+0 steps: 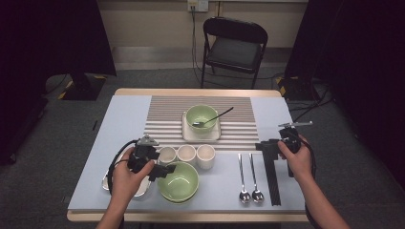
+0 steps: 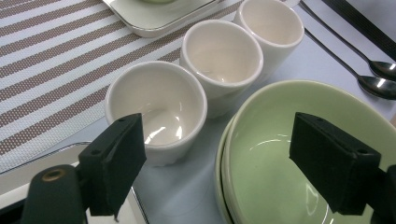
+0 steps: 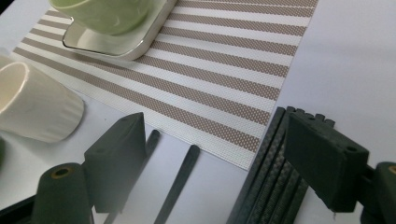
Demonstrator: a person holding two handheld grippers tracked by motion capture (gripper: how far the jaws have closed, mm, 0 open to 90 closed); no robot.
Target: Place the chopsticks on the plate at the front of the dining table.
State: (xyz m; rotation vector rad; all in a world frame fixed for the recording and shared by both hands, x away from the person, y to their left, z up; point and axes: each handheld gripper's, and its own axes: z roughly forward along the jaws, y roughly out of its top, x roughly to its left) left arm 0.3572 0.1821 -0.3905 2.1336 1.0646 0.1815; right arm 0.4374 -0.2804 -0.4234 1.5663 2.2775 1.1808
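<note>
Three cream cups (image 1: 186, 154) stand in a row at the placemat's near edge; the left gripper view shows the same cups (image 2: 156, 109) from close up. Just in front of them sit stacked green bowls (image 1: 179, 182). My left gripper (image 1: 161, 170) hovers open over the bowls' left rim, and the bowls (image 2: 289, 149) lie between and below its jaws (image 2: 219, 163). My right gripper (image 1: 267, 145) is open above the top ends of the black chopsticks (image 1: 272, 174). Its view has the chopsticks (image 3: 271, 186) under the right jaw, with nothing held in the right gripper (image 3: 219, 158).
A green bowl (image 1: 201, 117) with a dark spoon rests on a square white plate (image 1: 187, 134) on the striped placemat (image 1: 239, 119). Two silver spoons (image 1: 250, 177) lie left of the chopsticks. A metal tray (image 1: 106, 183) sits under my left hand. A folding chair (image 1: 233, 47) stands beyond the table.
</note>
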